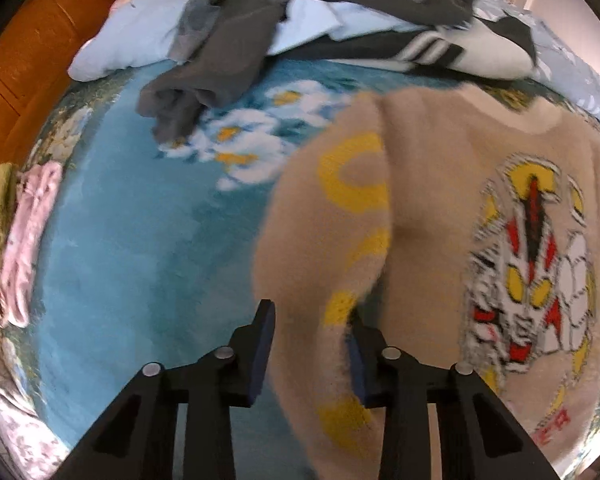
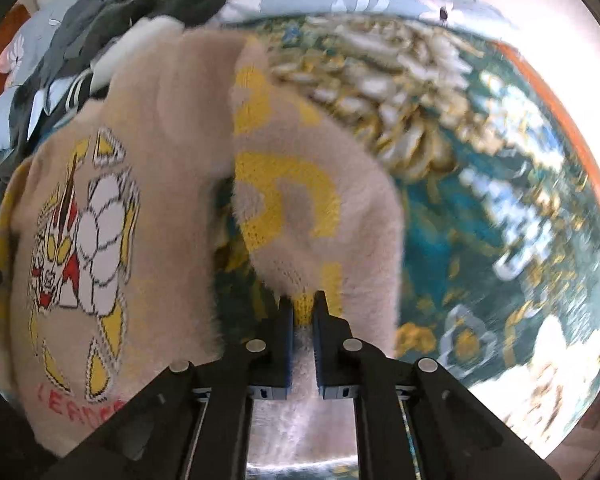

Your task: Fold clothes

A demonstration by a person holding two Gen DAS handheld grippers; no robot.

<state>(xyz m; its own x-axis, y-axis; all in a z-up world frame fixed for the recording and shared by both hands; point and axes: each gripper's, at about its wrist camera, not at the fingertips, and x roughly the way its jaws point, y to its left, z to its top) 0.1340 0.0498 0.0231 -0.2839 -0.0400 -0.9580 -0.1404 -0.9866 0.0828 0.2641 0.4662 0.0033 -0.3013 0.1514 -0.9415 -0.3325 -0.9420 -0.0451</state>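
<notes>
A beige fuzzy sweater (image 1: 432, 208) with yellow marks and a red, white and yellow mask print lies on the blue flowered bed cover (image 1: 140, 240). My left gripper (image 1: 310, 320) is open, its jaws wide apart around the sweater's left sleeve, the right finger partly hidden under the fabric. In the right wrist view the same sweater (image 2: 112, 184) fills the left half. My right gripper (image 2: 303, 308) is shut on the sweater's right sleeve (image 2: 300, 216) and holds it lifted off the cover.
A pile of grey, black-and-white and light blue clothes (image 1: 300, 20) lies at the far side of the bed. Pink and green folded garments (image 1: 24, 240) sit at the left edge. A wooden headboard (image 1: 24, 52) stands behind. The bed cover's edge (image 2: 560, 120) runs at the right.
</notes>
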